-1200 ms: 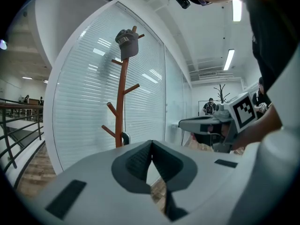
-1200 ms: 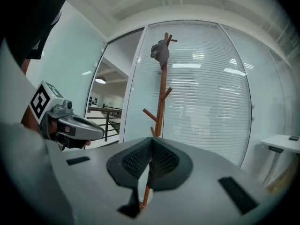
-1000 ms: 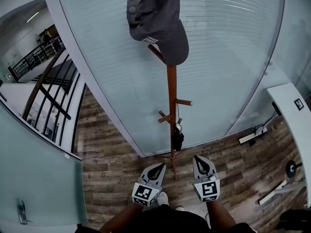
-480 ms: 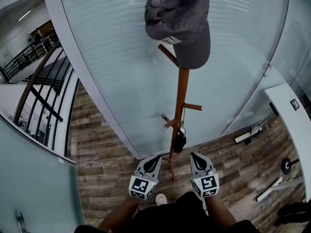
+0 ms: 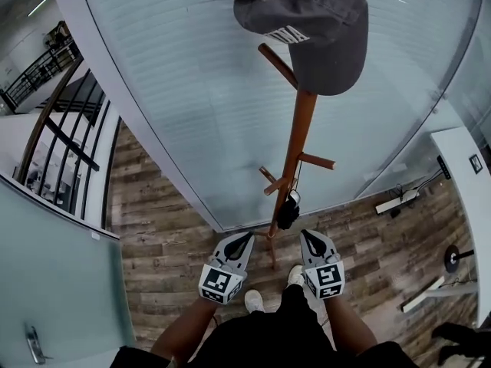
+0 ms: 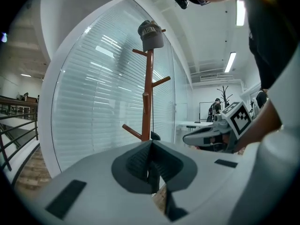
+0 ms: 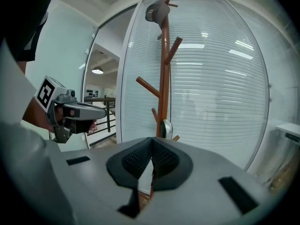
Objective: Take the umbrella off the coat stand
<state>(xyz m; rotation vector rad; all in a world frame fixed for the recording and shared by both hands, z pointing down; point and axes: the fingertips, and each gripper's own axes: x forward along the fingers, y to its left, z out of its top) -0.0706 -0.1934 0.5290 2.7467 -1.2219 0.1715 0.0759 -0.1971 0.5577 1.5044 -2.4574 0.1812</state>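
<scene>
Left gripper and right gripper are both clenched with nothing between the jaws. They are held low and side by side, aimed at the coat stand, probably as a ready pose because the reach has not begun. The folded black umbrella hangs by its strap from a lower peg, ahead of and between the grippers, untouched. A grey cap sits well above them.

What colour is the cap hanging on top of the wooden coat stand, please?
Dark grey; the peaked fabric cap shows best in the head view.
</scene>
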